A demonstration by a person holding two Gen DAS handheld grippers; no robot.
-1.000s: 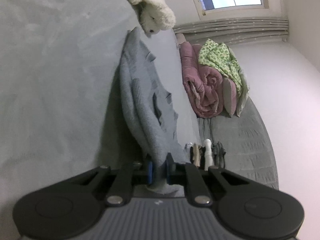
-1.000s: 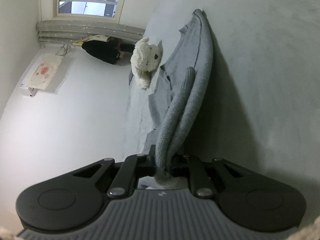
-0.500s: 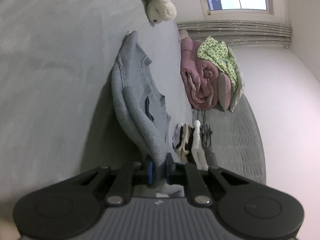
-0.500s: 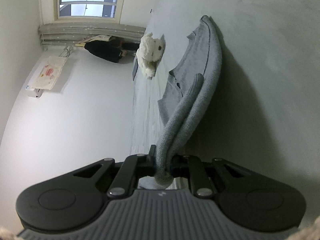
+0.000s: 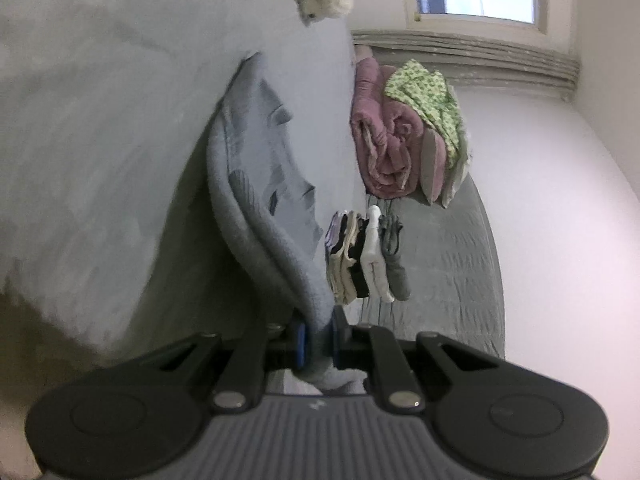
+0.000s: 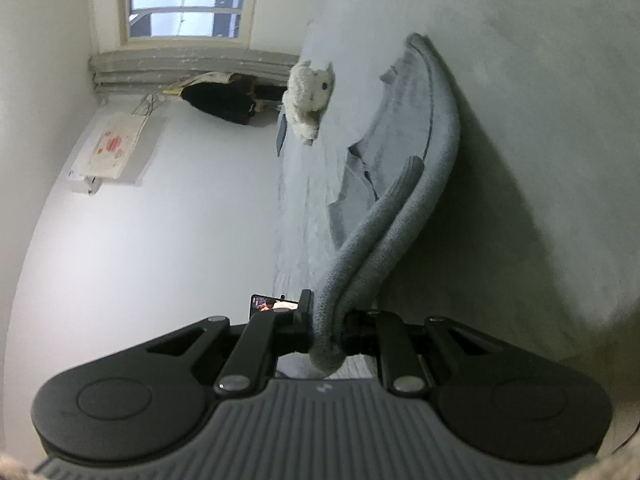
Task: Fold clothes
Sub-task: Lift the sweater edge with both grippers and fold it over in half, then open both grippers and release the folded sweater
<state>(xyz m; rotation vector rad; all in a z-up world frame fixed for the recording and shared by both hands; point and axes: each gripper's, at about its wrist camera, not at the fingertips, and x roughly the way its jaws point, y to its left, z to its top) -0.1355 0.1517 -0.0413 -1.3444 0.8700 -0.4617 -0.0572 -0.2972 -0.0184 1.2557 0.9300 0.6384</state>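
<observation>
Grey knit sweater (image 5: 256,184) hangs stretched between our two grippers over the bed (image 5: 100,128). We keep the left gripper (image 5: 318,340) clenched on one edge and the right gripper (image 6: 326,328) clamped on a doubled fold of it, judging that taut cloth lays down flat. Folded clothes (image 5: 364,256) stand stacked near the pink quilt (image 5: 384,148), probably where this goes.

left gripper (image 5: 316,346): black body, two flat rounded lobes, each with a shallow round disc
left fingers (image 5: 301,344): black, blue pads on the inner faces
right gripper (image 6: 326,326): same black build, ribbed grey housing nearest, small pale mark at its far edge
pivots: silver round screws on the black link arms
</observation>
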